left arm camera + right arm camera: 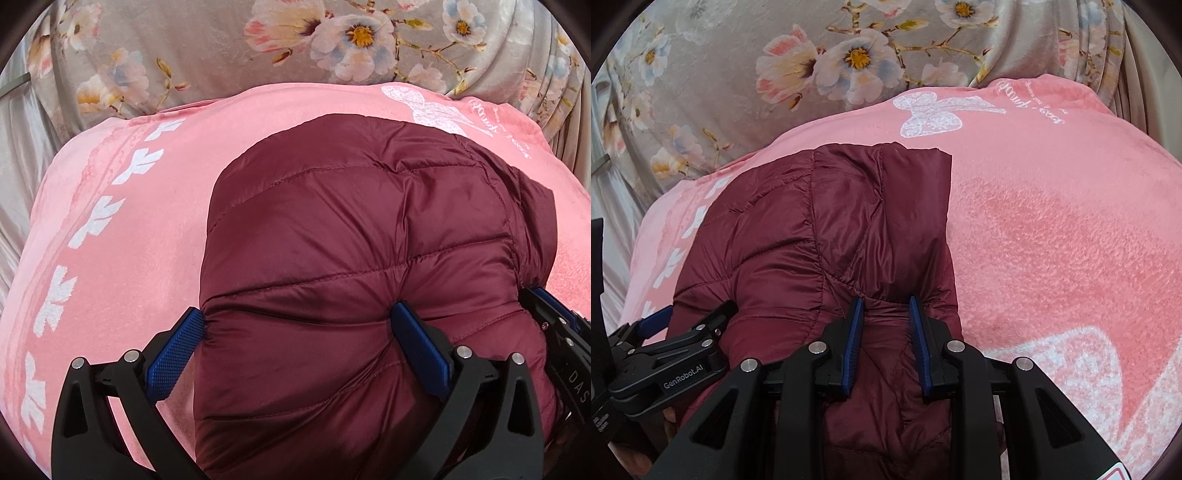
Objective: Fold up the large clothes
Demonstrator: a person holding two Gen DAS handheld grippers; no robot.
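Note:
A maroon quilted puffer jacket [351,240] lies folded into a thick bundle on a pink blanket [140,229]. My left gripper [299,314] straddles the bundle's near left part. Its blue pads [177,347] dig into the padding, and creases fan out from both tips, so it is shut on the jacket. In the right wrist view the jacket [820,221] shows a flat folded flap at its far end. My right gripper [885,301] is shut narrowly on a pinch of the jacket's near right edge. The left gripper [694,314] shows at the left there, and the right gripper [554,317] at the other view's right edge.
The pink blanket [1052,221] bears a white butterfly print [931,114] and a row of white leaf shapes [96,218]. Behind it lies a grey floral cover [221,48]. Pale cloth hangs at the left edge [18,206].

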